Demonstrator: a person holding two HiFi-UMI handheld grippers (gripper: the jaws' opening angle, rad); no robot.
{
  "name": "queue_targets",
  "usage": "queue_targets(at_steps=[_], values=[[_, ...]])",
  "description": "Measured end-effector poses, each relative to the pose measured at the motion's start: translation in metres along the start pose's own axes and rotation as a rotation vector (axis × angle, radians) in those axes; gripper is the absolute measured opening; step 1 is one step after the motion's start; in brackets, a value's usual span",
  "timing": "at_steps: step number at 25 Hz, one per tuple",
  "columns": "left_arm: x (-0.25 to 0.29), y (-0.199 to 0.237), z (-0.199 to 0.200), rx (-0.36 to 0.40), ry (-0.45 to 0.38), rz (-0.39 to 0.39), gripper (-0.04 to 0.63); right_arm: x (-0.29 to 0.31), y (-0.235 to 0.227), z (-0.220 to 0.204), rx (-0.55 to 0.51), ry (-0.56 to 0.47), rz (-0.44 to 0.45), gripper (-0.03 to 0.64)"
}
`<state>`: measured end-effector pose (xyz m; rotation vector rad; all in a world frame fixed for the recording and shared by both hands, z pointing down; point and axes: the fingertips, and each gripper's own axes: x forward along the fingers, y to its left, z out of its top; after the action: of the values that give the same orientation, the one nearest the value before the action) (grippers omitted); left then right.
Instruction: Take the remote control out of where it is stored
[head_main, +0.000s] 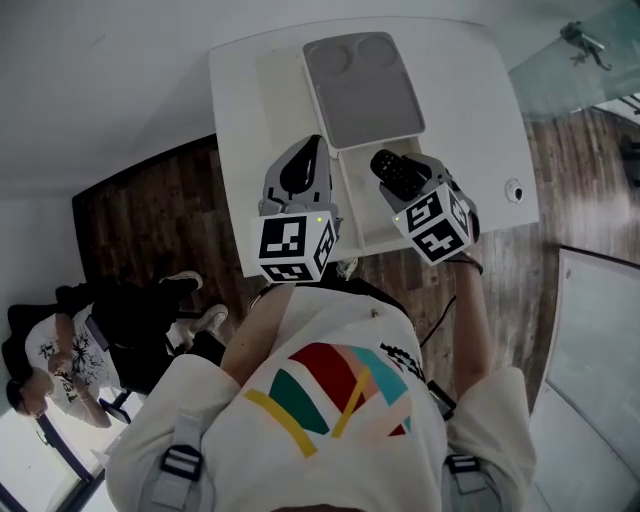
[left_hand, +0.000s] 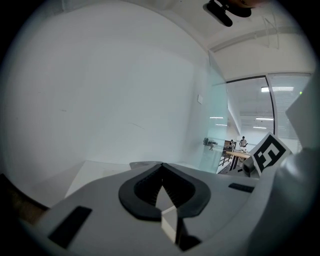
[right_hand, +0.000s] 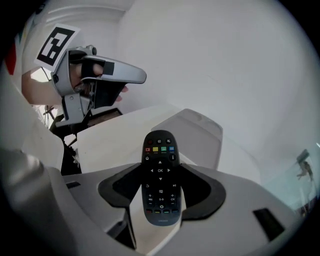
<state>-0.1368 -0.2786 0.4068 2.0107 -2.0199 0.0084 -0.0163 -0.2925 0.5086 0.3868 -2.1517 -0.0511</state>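
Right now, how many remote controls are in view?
1. The remote control is clamped in the right tongs, over the white table beside the open grey-lidded box. The tongs cover part of the box, so another could be hidden there.

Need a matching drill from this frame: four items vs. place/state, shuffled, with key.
Items
1. remote control
2. left gripper
3. gray panel
4. small round white object

Place or state
A. on the table, near its right edge
B. jaws together, nothing between them
C. lying flat at the table's far side
D. clamped in the jaws of the right gripper

Pairs: 1-D, 2-B, 3-C, 4-A
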Motion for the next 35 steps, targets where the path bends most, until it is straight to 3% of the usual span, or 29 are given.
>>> queue_targets(at_steps=[14, 19, 25, 30, 35], values=[[0.005, -0.035, 0.045, 0.052, -0.094, -0.094, 0.007, -0.081, -0.031, 0.031, 0.481, -0.366, -0.283, 0.249], [-0.001, -0.042, 0.064, 0.067, -0.133, -0.116, 0.008, -0.119, -0.037, 0.057, 0.553, -0.591, -0.322, 0.249], [-0.014, -0.053, 0.096, 0.127, -0.221, -0.131, 0.006, -0.180, -0.050, 0.063, 0.684, -0.817, -0.482, 0.249], [-0.029, -0.066, 0.117, 0.176, -0.270, -0.157, 0.007, -0.216, -0.050, 0.066, 0.723, -0.902, -0.523, 0.249], [-0.039, -0.077, 0.131, 0.223, -0.310, -0.176, 0.008, -0.232, -0.045, 0.073, 0.683, -0.928, -0.542, 0.249]])
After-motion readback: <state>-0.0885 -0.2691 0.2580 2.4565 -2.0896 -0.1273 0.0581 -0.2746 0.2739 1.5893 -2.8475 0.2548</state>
